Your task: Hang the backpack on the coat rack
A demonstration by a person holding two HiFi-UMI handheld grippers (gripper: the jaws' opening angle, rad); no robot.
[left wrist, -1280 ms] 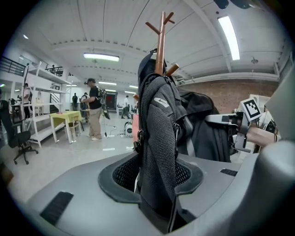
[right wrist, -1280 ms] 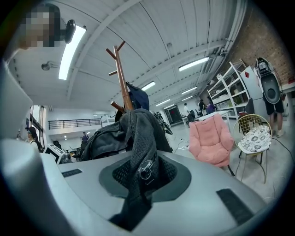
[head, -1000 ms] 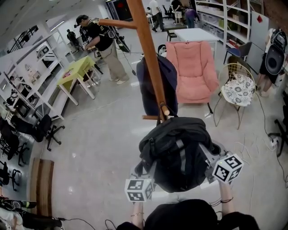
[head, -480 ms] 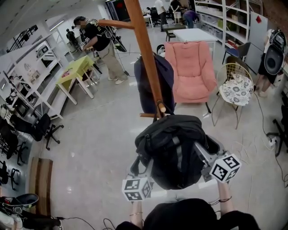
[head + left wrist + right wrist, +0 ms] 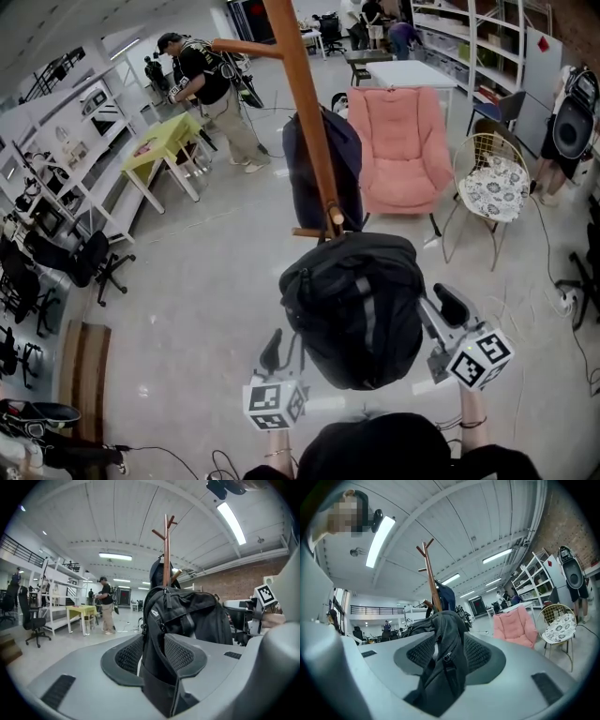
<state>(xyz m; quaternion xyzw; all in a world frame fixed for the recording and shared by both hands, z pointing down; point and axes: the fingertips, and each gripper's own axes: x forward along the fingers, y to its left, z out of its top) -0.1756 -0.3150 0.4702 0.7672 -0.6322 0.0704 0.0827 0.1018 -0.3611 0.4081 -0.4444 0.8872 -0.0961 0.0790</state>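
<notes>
Closest to me, the left gripper (image 5: 154, 654) sits low at the left flank of the black backpack (image 5: 356, 305). Its jaws are closing with a fold of the pack's fabric between them. A light sliver shows beside one pad, so I judge that they aren't pressing on it. The right gripper (image 5: 449, 653) mirrors this at the pack's lower right. Its jaws stand wide and are closing, and a zippered fold lies loose between the pads. I read the two low positions as a way to steady the bag from both sides while its top settles, without hauling on it.

Just beyond, the backpack hangs by its top from the short lower peg (image 5: 330, 217) on the near side of the coat rack (image 5: 305, 112). It is clear of the floor (image 5: 206, 281) and sits square under the peg. Going by that, the peg is already carrying the weight and the hang is all but done. What I would want next is a clean withdrawal, so no fabric snags and drags the bag off the peg end.

On the far side of the wooden pole hangs a dark navy jacket (image 5: 319, 169), which explains the choice of the free near peg. Farther off stand a pink armchair (image 5: 403, 145) and, to its right, a wire chair (image 5: 494, 183) with a patterned cushion. At the far left, a person (image 5: 211, 80) stands beside a yellow-green table (image 5: 164, 141).
</notes>
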